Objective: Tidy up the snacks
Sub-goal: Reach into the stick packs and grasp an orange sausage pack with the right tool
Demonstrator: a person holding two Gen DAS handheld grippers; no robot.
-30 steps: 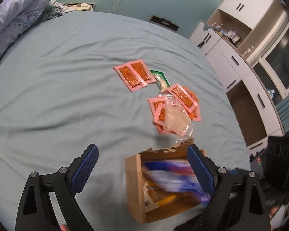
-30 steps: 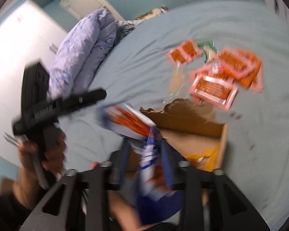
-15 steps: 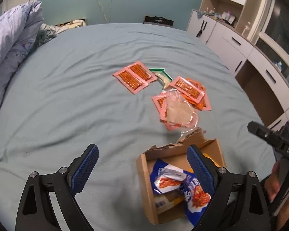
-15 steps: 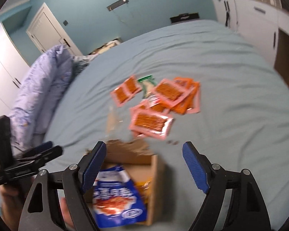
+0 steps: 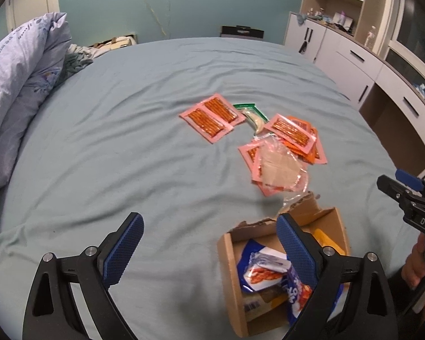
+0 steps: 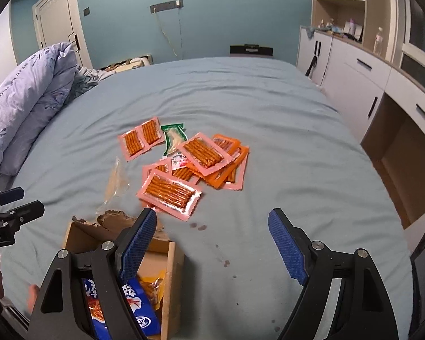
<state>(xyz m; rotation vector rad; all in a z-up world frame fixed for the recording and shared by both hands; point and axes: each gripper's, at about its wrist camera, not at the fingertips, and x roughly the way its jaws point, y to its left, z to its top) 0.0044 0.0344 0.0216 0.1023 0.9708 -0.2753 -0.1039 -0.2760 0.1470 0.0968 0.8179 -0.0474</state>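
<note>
Both tools held low over the near edge of the bed [image 5: 127, 141], each with fingers spread wide and nothing between them. Left tool [image 5: 209, 243] hovers over bare sheet just left of the cardboard box [image 5: 229, 277]; its right finger overlaps the box's open top in view. Right tool [image 6: 212, 243] hovers over sheet to the right of the box [image 6: 172, 277], its left finger in front of the box opening.

Box sits open on the bed, torn flap on its far side. Inside: a blue-and-white snack bag [image 5: 263, 266] lying on top, a yellow packet [image 5: 325, 238] against the far right wall.

Beyond the box, loose on the sheet: a clear plastic wrapper [image 5: 280, 167] resting over pink packets, a cluster of pink and orange packets of reddish sticks [image 6: 212, 158] overlapping one another, one pink stick packet [image 6: 170, 192] nearest the box, a joined pair of pink packets [image 5: 211, 117] a little apart on the left, and a green-edged packet [image 5: 253, 114] between that pair and the cluster.

Bunched lilac duvet [image 5: 17, 90] at the bed's left. White cabinets [image 6: 382, 85] along the right wall.

A few dark spots on the sheet [image 6: 201, 226] near the right tool.
</note>
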